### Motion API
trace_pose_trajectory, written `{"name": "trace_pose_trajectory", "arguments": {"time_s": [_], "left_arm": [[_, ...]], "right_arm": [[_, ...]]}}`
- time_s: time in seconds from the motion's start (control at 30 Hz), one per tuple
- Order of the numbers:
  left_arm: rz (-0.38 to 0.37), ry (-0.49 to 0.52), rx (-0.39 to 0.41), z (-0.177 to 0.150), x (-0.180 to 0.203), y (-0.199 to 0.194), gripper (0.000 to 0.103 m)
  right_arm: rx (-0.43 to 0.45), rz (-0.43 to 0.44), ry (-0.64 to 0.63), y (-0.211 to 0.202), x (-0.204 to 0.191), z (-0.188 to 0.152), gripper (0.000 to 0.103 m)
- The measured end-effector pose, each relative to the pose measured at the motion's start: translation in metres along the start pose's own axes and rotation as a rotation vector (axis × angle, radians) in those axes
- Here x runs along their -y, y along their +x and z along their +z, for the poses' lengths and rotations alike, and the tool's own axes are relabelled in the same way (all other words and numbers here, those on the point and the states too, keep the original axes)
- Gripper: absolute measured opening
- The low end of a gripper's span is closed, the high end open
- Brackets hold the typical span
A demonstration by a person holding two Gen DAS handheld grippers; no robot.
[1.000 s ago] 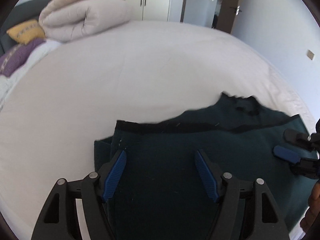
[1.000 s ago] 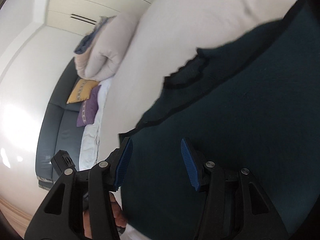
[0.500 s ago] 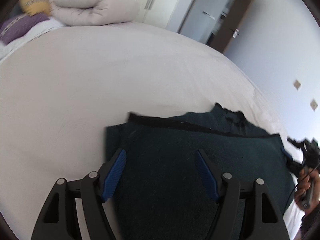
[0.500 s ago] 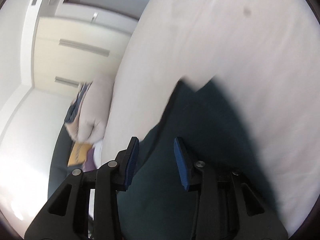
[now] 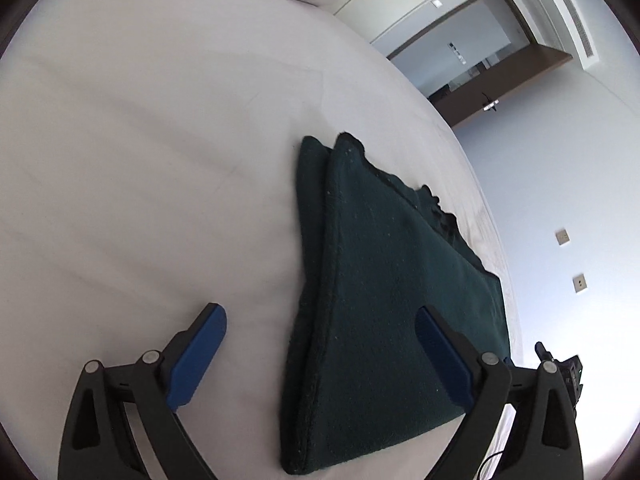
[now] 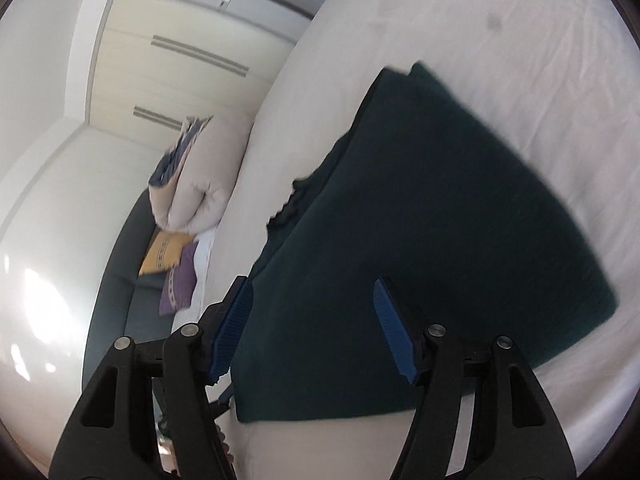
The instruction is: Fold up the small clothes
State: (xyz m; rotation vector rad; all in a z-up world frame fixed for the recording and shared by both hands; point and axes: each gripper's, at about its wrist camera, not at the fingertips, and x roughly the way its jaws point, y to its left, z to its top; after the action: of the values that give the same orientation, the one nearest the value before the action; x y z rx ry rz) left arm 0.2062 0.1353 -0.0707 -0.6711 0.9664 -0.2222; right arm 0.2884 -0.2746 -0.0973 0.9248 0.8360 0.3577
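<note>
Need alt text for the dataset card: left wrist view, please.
A folded dark green garment lies on a white bed; the left tool, jaws opening, straddles its near edge without pinching it. An open doorway is behind.

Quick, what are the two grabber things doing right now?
Left hand-held gripper: opening, holding nothing, above the dark green garment.
Right hand-held gripper: opening, holding nothing.

No legible text, label, brand, number or sign appears in either wrist view. The dark green garment (image 5: 384,300), the bed sheet (image 5: 152,152) and the wall plates (image 5: 563,236) carry no readable markings.
</note>
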Motion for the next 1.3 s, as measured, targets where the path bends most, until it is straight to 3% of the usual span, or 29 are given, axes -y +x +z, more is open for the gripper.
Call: {"name": "trace_pose_trajectory", "arguments": {"time_s": [0.2, 0.43, 0.53, 0.6, 0.63, 0.7, 0.83, 0.9, 1.2, 1.3], "left_arm": [[-0.086, -0.03, -0.13, 0.006, 0.009, 0.017, 0.096], [-0.072, 0.04, -0.254, 0.002, 0.027, 0.036, 0.095], [-0.102, -0.011, -0.305, 0.001, 0.025, 0.042, 0.081], [-0.13, -0.073, -0.332, 0.003, 0.018, 0.044, 0.059], [-0.134, -0.098, -0.343, 0.002, 0.014, 0.046, 0.053], [-0.119, -0.112, -0.349, 0.0, 0.01, 0.046, 0.041], [-0.135, -0.133, -0.343, -0.001, 0.009, 0.044, 0.038], [-0.138, -0.141, -0.328, -0.001, 0.009, 0.043, 0.017], [-0.191, -0.145, -0.249, 0.003, 0.02, 0.025, 0.011], [-0.198, -0.08, -0.226, 0.008, 0.048, 0.018, 0.01]], "right_arm": [[-0.093, 0.031, -0.044, 0.018, -0.028, -0.035, 0.062], [-0.142, 0.038, -0.053, 0.052, -0.044, -0.047, 0.062], [-0.15, 0.055, -0.056, 0.055, -0.049, -0.049, 0.062], [-0.157, 0.061, -0.064, 0.055, -0.053, -0.048, 0.062], [-0.159, 0.066, -0.07, 0.055, -0.055, -0.047, 0.062], [-0.166, 0.076, -0.076, 0.042, -0.053, -0.042, 0.062], [-0.198, 0.099, -0.103, 0.047, -0.062, -0.036, 0.062], [-0.222, 0.091, -0.111, 0.059, -0.066, -0.035, 0.062], [-0.31, 0.045, -0.056, 0.102, -0.05, -0.038, 0.062], [-0.299, 0.092, -0.015, 0.099, -0.041, -0.036, 0.062]]}}
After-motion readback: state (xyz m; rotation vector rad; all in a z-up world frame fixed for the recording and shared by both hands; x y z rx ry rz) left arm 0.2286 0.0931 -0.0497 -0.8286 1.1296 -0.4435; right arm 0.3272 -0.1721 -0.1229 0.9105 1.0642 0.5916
